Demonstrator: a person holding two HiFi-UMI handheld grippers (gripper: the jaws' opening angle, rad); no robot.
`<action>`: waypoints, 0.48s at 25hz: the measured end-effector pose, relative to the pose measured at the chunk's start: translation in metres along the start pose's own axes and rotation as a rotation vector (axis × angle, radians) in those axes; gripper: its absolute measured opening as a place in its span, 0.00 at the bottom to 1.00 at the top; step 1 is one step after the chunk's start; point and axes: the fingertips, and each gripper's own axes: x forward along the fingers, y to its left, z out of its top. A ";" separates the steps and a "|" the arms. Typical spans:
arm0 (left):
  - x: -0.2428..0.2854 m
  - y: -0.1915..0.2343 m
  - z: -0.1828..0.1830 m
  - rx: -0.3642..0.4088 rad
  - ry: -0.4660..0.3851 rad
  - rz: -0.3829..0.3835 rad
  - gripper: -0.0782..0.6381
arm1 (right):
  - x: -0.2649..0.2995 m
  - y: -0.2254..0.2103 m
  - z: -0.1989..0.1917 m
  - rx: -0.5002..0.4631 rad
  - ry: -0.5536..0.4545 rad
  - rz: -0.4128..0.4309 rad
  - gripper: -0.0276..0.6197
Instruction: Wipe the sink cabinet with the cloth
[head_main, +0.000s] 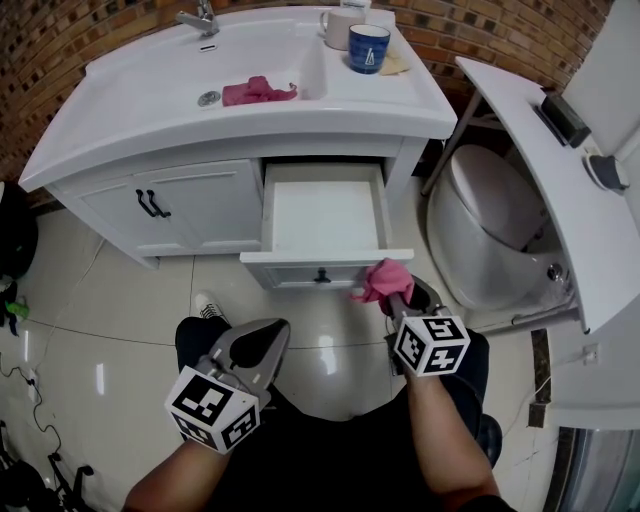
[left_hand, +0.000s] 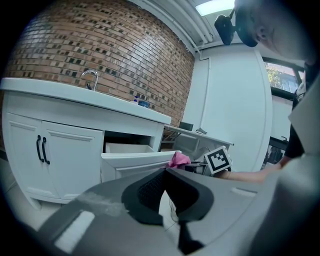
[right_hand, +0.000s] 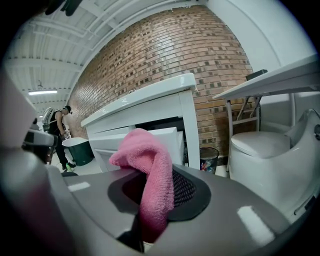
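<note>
Cloth held at the drawer front; wiping judged barely begun, if at all.
Head view: cloth (head_main: 384, 279) is pinched by right gripper (head_main: 393, 299), drawer (head_main: 326, 258) of sink cabinet (head_main: 192, 203) just ahead, toilet (head_main: 488, 232) crowding the right.
Left gripper view: left gripper (left_hand: 164, 171) is pressed together, empty, open floor ahead.
Right gripper view: cloth (right_hand: 150, 170) is clamped between the jaws.

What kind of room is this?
Probably a bathroom. There's a white sink cabinet with a faucet, a toilet right beside it, and a shiny tiled floor.
</note>
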 end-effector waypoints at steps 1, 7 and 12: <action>0.000 0.000 0.000 0.000 0.000 0.000 0.12 | -0.001 -0.004 0.000 0.005 0.000 -0.008 0.17; 0.001 -0.001 0.001 0.002 -0.002 0.002 0.12 | -0.007 -0.025 -0.002 0.037 0.004 -0.060 0.17; 0.002 0.004 -0.002 0.005 0.006 0.015 0.12 | -0.010 -0.038 -0.005 0.046 0.018 -0.110 0.17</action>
